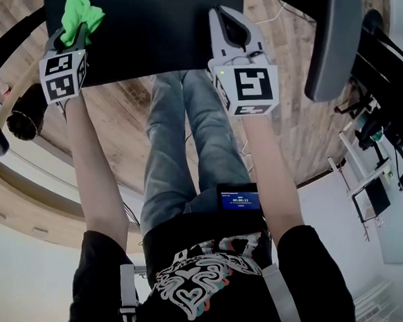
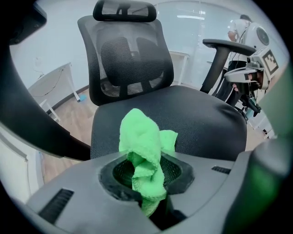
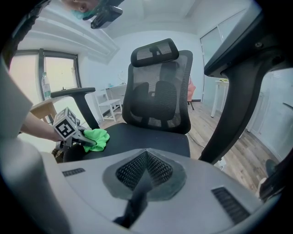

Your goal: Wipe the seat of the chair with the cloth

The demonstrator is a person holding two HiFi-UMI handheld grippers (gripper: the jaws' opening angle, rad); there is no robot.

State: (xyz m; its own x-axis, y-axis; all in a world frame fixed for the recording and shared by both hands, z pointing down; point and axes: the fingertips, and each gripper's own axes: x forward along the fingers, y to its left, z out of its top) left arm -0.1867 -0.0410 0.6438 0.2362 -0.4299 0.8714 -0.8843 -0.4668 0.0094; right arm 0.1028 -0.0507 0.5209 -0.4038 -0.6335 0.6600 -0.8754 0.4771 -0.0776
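Note:
A black office chair stands in front of me, its seat (image 1: 147, 32) (image 2: 192, 121) (image 3: 146, 139) dark and flat, with a mesh backrest (image 2: 130, 59) (image 3: 158, 93). My left gripper (image 1: 74, 36) (image 2: 146, 183) is shut on a bright green cloth (image 1: 79, 15) (image 2: 144, 151) (image 3: 96, 138), held just over the seat's front left part. My right gripper (image 1: 229, 27) (image 3: 145, 169) hovers at the seat's front right edge, jaws shut with nothing between them.
Black armrests (image 1: 333, 35) (image 2: 224, 45) (image 3: 73, 93) stand on both sides of the seat. The floor (image 1: 287, 119) is wood planks. White desks and shelving (image 3: 110, 103) line the far wall. A dark cylindrical object (image 1: 25, 116) lies on the floor at left.

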